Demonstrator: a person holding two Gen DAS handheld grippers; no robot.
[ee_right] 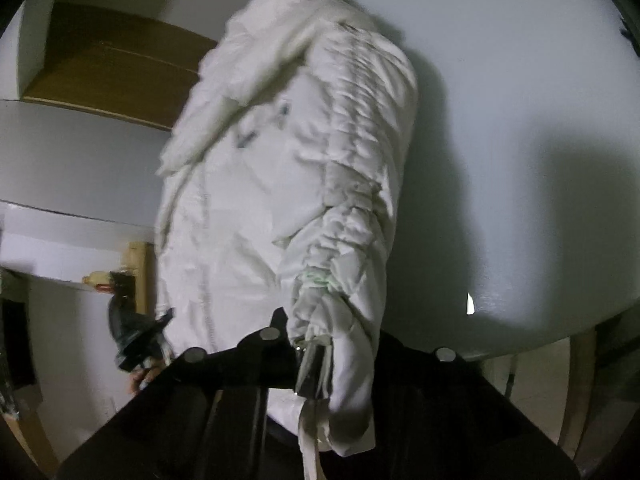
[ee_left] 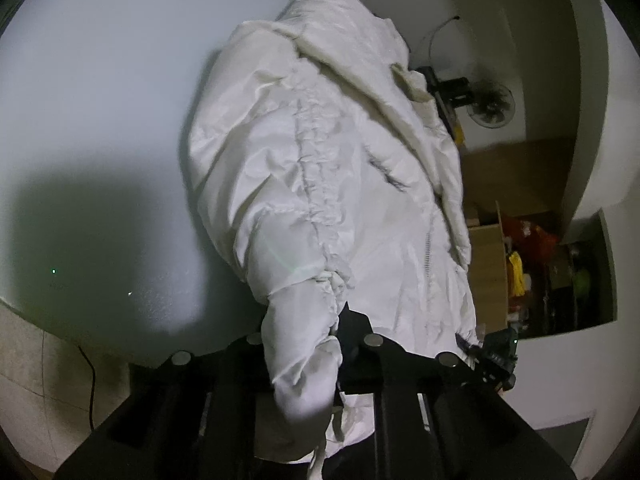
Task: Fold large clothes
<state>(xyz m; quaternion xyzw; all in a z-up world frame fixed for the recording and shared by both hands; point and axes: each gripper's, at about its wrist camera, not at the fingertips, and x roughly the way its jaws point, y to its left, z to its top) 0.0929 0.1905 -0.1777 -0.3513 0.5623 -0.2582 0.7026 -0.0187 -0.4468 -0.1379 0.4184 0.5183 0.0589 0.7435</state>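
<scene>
Your left gripper and right gripper each pinch a jacket cuff; next, fold both sleeves inward across the counter

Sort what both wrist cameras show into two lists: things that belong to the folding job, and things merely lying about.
Job: white jacket, left gripper, right gripper, white table.

Lying about: wall fan, cardboard box, shelf clutter, black cable.

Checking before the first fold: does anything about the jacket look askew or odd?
Yes. The white puffer jacket lies rumpled on the white table, collar flopped open, sleeves bunched. Each claw, left and right, pinches a cuff.
</scene>
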